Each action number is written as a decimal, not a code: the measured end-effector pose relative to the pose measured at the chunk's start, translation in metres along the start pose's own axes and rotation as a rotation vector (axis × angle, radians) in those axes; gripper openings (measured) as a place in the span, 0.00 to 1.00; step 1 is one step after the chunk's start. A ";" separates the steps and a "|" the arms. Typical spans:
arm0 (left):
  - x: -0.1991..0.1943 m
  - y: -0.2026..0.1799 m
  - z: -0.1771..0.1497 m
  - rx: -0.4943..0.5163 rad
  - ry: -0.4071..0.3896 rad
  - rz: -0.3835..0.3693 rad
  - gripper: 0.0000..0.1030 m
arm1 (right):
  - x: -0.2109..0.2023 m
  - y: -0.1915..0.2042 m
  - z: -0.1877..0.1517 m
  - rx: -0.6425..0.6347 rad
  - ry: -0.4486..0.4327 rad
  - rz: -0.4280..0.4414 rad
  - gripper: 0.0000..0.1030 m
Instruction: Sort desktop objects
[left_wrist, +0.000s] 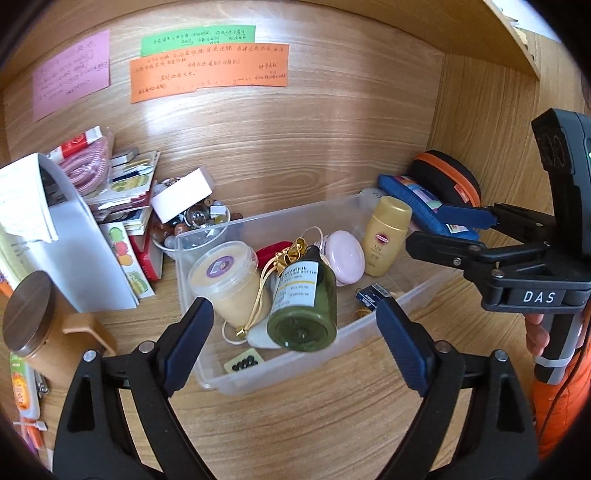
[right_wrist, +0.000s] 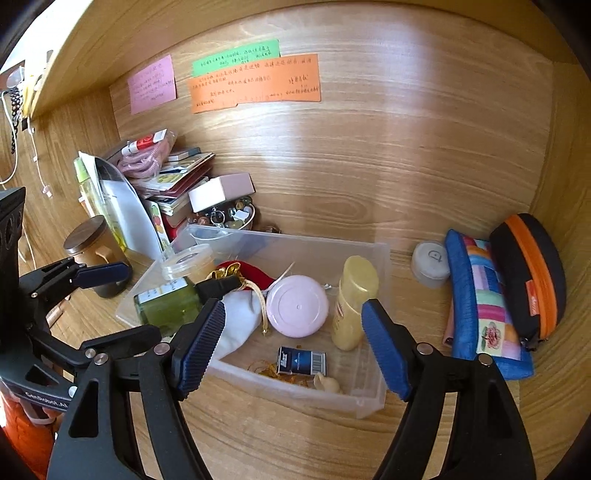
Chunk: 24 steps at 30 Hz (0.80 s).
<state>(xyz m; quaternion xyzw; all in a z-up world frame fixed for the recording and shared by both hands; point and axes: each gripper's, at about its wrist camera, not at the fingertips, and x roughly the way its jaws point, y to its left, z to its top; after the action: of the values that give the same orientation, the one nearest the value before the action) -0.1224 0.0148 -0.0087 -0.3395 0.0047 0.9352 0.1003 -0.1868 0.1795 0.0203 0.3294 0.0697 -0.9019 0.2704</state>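
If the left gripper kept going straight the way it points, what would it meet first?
Most likely the green bottle lying in the clear bin: it sits midway between the open left gripper fingers, though depth is hard to judge.

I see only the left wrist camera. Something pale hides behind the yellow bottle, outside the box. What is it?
Observer: A small grey jar, standing between the clear box and the blue pouch.
Operator: Is the right gripper open?
Observer: Yes, open and empty, pointing at the box.
Operator: What is behind the white paper?
Observer: A tall yellow-green bottle stands there.
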 end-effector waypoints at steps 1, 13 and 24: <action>-0.003 0.000 -0.001 -0.003 -0.002 0.003 0.88 | -0.003 0.002 -0.001 -0.003 -0.002 -0.003 0.71; -0.038 -0.016 -0.014 -0.018 -0.055 0.139 0.95 | -0.039 0.025 -0.022 -0.042 -0.058 -0.112 0.82; -0.076 -0.035 -0.033 -0.061 -0.210 0.271 0.99 | -0.082 0.025 -0.047 0.000 -0.141 -0.231 0.93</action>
<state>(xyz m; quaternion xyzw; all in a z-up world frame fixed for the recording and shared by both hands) -0.0382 0.0325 0.0166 -0.2391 0.0117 0.9702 -0.0371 -0.0953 0.2089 0.0365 0.2553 0.0879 -0.9479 0.1689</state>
